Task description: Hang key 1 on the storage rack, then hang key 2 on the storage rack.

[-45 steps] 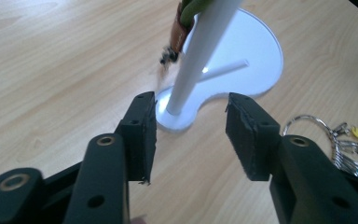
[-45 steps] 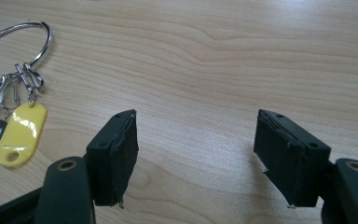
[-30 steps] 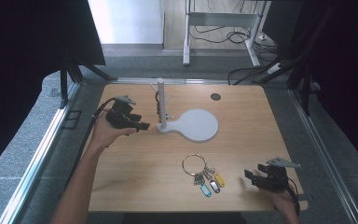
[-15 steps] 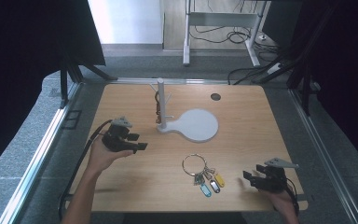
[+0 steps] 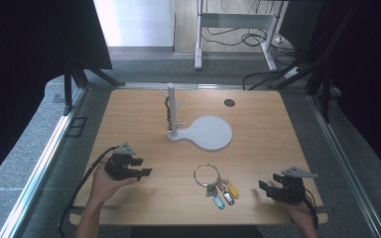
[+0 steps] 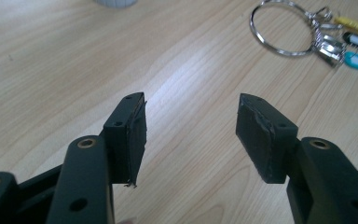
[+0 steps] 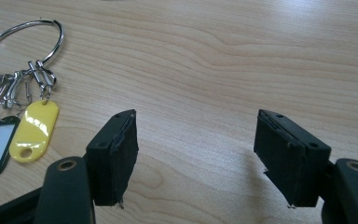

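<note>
A large metal key ring (image 5: pixel 207 173) with keys and yellow, black and blue tags (image 5: pixel 223 194) lies on the wooden table (image 5: pixel 258 148) near its front edge. The same key ring (image 6: pixel 279 28) lies ahead and to the right of my left gripper (image 6: pixel 191 128), whose jaws stand open over bare wood. In the high view that left gripper (image 5: pixel 144 167) sits low at the front left. My right gripper (image 5: pixel 262 187) rests at the front right, open and empty. The yellow tag (image 7: pixel 33 130) and ring (image 7: pixel 23 35) lie to the left of my right gripper (image 7: pixel 196 154).
A white stand (image 5: pixel 171 111) with a post, pegs and a round flat base (image 5: pixel 211 133) stands mid-table, something dark hanging on its post. A dark round hole (image 5: pixel 229 102) marks the far right of the table. Metal rails (image 5: pixel 44 163) flank both sides.
My left gripper has come down and toward the front edge, away from the stand, to the front left of the table. The right gripper has stayed put.
</note>
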Action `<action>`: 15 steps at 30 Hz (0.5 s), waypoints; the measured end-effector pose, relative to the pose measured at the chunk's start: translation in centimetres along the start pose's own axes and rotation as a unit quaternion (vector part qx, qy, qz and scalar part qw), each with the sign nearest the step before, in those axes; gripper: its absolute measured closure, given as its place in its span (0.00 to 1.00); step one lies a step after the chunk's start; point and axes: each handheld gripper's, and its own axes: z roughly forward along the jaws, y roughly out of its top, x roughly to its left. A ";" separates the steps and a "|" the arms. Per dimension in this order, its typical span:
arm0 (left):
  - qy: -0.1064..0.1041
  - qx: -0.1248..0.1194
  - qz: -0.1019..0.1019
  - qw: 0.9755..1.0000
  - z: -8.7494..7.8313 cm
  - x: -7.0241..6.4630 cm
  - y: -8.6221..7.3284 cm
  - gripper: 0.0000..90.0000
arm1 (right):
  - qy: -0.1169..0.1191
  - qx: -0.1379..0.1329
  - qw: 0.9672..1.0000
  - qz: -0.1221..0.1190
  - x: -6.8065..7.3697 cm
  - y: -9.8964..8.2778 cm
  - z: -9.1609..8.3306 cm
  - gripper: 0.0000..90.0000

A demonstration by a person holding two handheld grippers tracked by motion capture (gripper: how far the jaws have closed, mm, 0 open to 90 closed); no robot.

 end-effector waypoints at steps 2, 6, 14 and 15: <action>0.003 -0.001 0.001 1.000 -0.1 0.1 -0.2 0.49 | 0.000 0.001 1.000 0.000 0.1 0.1 0.1 0.35; 0.005 -0.007 -0.001 1.000 -0.6 0.0 -0.6 0.48 | -0.001 -0.005 1.000 -0.013 0.6 0.7 -0.2 0.36; 0.011 -0.008 -0.003 1.000 -1.2 0.3 -0.9 0.46 | -0.005 0.006 1.000 -0.028 1.3 1.8 -0.1 0.43; 0.009 -0.013 -0.007 1.000 -1.4 0.4 -1.0 0.46 | 0.002 0.018 0.999 -0.037 1.5 2.1 0.2 0.44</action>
